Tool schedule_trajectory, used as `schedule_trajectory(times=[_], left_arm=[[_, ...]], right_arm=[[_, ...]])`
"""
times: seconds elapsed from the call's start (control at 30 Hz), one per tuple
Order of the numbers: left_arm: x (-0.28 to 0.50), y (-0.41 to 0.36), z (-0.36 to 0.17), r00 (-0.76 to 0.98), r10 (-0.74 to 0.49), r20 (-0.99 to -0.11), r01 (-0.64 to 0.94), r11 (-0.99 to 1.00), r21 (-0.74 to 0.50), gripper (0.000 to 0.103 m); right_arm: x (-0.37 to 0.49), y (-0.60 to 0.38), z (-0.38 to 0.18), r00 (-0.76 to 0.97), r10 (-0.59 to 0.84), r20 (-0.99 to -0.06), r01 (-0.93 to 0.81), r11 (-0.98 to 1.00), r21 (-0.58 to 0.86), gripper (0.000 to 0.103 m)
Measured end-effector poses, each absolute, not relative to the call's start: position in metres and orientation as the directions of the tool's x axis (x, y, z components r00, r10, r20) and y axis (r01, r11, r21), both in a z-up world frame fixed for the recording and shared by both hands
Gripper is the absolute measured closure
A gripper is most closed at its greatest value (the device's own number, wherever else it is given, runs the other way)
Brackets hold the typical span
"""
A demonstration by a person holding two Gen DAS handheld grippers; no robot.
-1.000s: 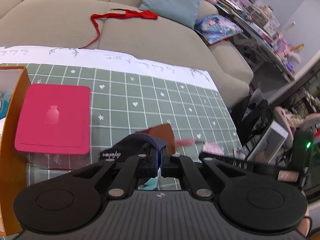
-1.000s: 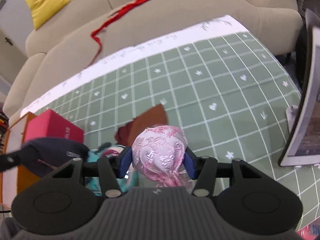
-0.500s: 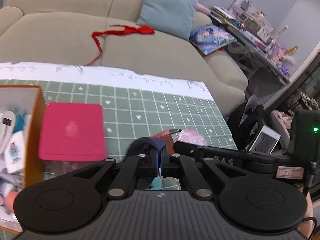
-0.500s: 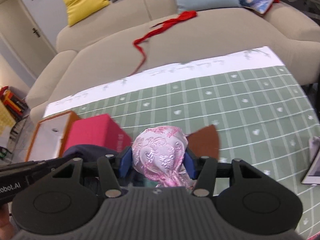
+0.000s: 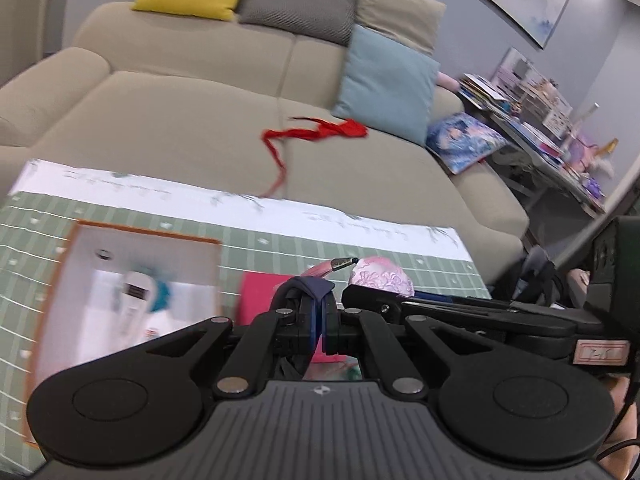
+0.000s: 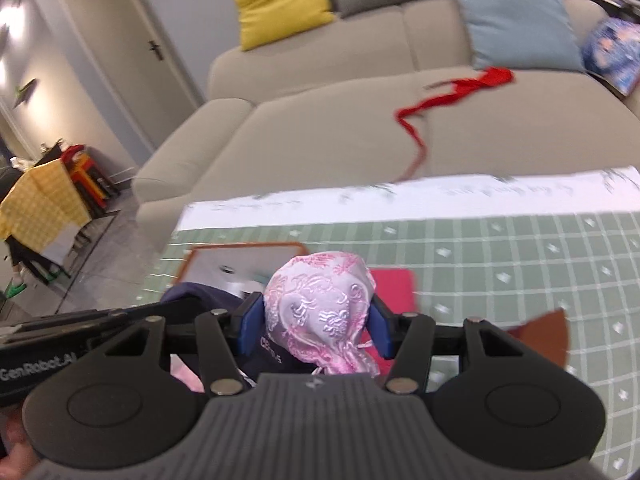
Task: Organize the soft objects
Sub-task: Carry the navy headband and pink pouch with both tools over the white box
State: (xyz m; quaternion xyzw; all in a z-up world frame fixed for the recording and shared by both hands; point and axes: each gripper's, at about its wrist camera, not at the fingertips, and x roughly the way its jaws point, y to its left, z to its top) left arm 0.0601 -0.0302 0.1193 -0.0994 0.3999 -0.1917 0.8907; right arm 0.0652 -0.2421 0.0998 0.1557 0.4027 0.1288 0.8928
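both grippers carrying soft items above the table, near the open box

the right gripper point(image 6: 316, 330) is clenched on a pink embroidered pouch point(image 6: 320, 312); the left gripper point(image 5: 318, 322) pinches a dark navy cloth point(image 5: 312, 286). both hang over the green grid mat point(image 6: 520, 256), close to the orange-rimmed box point(image 5: 148, 236). risk: the two grippers sit nearly touching, so they may knock together, and the thin cloth could slip free or land outside the box.
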Motion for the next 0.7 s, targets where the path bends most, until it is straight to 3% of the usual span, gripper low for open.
schedule_trajectory(times=[0.33,0.5,0.7], left_arm=[[0.066,0.048,0.101,0.669,-0.319,-0.672,0.132,0.940,-0.315,0.100],[0.068,0.076,0.079,0.719,-0.202,-0.665,0.021,0.963,-0.270,0.100],[0.094,0.100,0.045,0.716,-0.231,-0.659,-0.003,0.943,-0.333,0.100]], right_arm=[[0.087,-0.158,0.114,0.587,0.472,-0.658,-0.224,0.875,0.429,0.049],[0.097,-0.128,0.100,0.557,0.493,-0.668,-0.236,0.865,0.442,0.049],[0.111,-0.100,0.091,0.621,0.459,-0.636,-0.196,0.876,0.441,0.049]])
